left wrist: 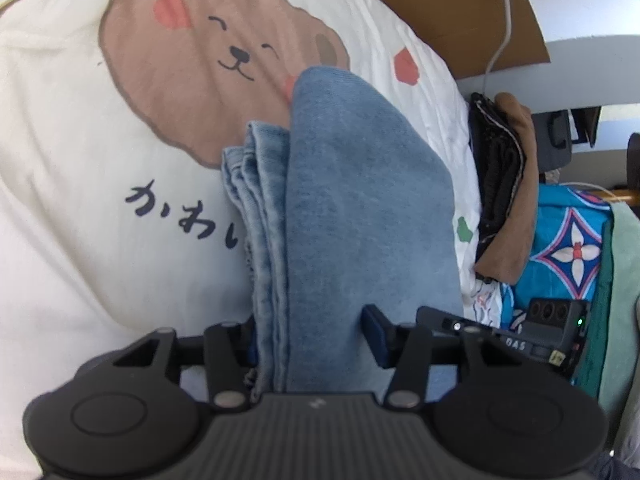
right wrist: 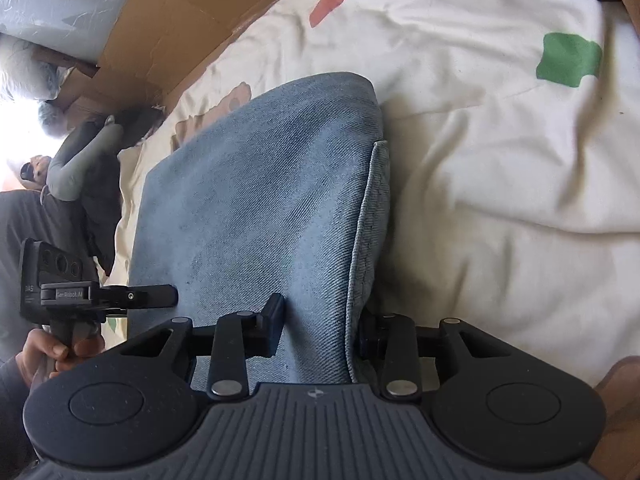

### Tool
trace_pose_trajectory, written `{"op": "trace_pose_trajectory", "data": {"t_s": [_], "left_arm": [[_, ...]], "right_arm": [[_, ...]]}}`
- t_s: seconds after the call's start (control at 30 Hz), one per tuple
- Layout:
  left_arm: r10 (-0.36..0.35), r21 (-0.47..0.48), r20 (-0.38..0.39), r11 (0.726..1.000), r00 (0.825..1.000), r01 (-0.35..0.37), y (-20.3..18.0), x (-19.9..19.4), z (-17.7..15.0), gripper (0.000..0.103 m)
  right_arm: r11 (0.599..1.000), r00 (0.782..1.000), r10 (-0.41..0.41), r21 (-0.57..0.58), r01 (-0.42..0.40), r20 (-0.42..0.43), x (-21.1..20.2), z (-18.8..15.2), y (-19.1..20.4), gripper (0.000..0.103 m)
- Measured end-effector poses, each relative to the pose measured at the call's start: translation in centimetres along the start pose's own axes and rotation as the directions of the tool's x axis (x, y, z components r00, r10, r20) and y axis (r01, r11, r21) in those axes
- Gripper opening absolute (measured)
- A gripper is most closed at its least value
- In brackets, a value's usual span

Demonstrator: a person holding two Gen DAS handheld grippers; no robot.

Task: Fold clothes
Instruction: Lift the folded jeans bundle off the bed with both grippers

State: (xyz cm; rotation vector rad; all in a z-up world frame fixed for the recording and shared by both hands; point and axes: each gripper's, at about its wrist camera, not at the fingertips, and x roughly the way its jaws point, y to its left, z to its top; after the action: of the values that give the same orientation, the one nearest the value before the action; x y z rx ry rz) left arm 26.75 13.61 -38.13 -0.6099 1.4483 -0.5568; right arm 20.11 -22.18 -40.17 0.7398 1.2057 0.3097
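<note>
Cream bear-print quilt (left wrist: 72, 128) on bed, cardboard (left wrist: 460, 4) at far edge. Folded jeans (left wrist: 360, 208) on quilt; left gripper (left wrist: 310, 336) and right gripper (right wrist: 320, 328) both clamp them.

A pair of light blue, washed denim jeans (left wrist: 360, 208) lies folded into a thick, long bundle on a cream bedspread. Seen from the left wrist, its smooth, rounded top layer runs lengthwise away, ending in a blunt rounded fold over a printed brown bear face, while several stacked layers with stitched seams show along its left edge. In the right wrist view the same bundle (right wrist: 260, 208) shows a broad flat top face and a hemmed, stitched edge turned down along its right side.
</note>
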Motion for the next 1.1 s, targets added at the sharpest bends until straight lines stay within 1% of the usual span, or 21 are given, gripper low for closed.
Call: {"op": "trace_pose_trajectory", "data": {"t_s": [0.07,0.13,0.2,0.27,0.37,0.43,0.53,0.67,0.73,0.83,0.93,1.1], "left_arm": [[-0.001,-0.029,-0.005,1.000,1.000,0.001,0.2,0.1,0.2,0.054],[0.009,-0.034,-0.014,0.999,1.000,-0.010,0.1,0.1,0.3,0.055],[0.028,-0.034,-0.027,0.999,0.999,-0.029,-0.4,0.1,0.6,0.053],[0.047,-0.012,-0.031,0.999,0.998,-0.048,-1.2,-0.1,0.7,0.049],[0.066,0.015,-0.030,0.998,0.997,-0.066,-1.8,-0.7,0.8,0.044],[0.079,0.018,-0.022,0.997,0.997,-0.079,-2.1,-0.9,0.6,0.042],[0.121,0.025,0.002,0.992,0.993,-0.121,-3.1,-1.6,0.2,0.040],[0.155,0.030,0.050,0.987,0.987,-0.157,-4.5,-2.8,-0.3,0.038],[0.149,0.039,0.073,0.988,0.986,-0.152,-5.1,-3.6,-0.3,0.038],[0.126,0.068,0.093,0.989,0.988,-0.132,-6.0,-4.8,-0.3,0.038],[0.116,0.096,0.106,0.987,0.988,-0.126,-7.0,-5.6,-0.1,0.037],[0.106,0.107,0.137,0.987,0.985,-0.121,-8.0,-6.0,0.0,0.036]], "right_arm": [[1.000,1.000,0.019,0.022,-0.019,-0.006,0.1,0.2,-0.5,0.034],[0.999,1.000,0.028,0.020,-0.028,-0.003,0.1,0.2,-0.5,0.031],[1.000,1.000,0.025,0.008,-0.026,0.010,-0.1,0.1,-0.2,0.024],[1.000,1.000,0.017,-0.005,-0.016,0.021,-0.4,0.0,0.5,0.022],[1.000,0.999,0.026,-0.003,-0.026,0.028,-0.8,0.0,0.8,0.020],[0.999,0.999,0.032,-0.011,-0.032,0.032,-1.0,0.1,1.2,0.020],[0.999,0.998,0.028,-0.046,-0.026,0.055,-1.5,0.2,2.2,0.020],[0.996,0.994,0.053,-0.072,-0.047,0.092,-2.5,0.2,3.2,0.019],[0.994,0.991,0.067,-0.093,-0.056,0.114,-3.3,0.2,3.7,0.019],[0.992,0.986,0.096,-0.094,-0.083,0.135,-4.6,0.4,4.1,0.019],[0.991,0.984,0.099,-0.100,-0.084,0.150,-5.2,0.7,4.4,0.019],[0.993,0.982,0.087,-0.096,-0.072,0.165,-5.4,1.2,4.7,0.019]]}}
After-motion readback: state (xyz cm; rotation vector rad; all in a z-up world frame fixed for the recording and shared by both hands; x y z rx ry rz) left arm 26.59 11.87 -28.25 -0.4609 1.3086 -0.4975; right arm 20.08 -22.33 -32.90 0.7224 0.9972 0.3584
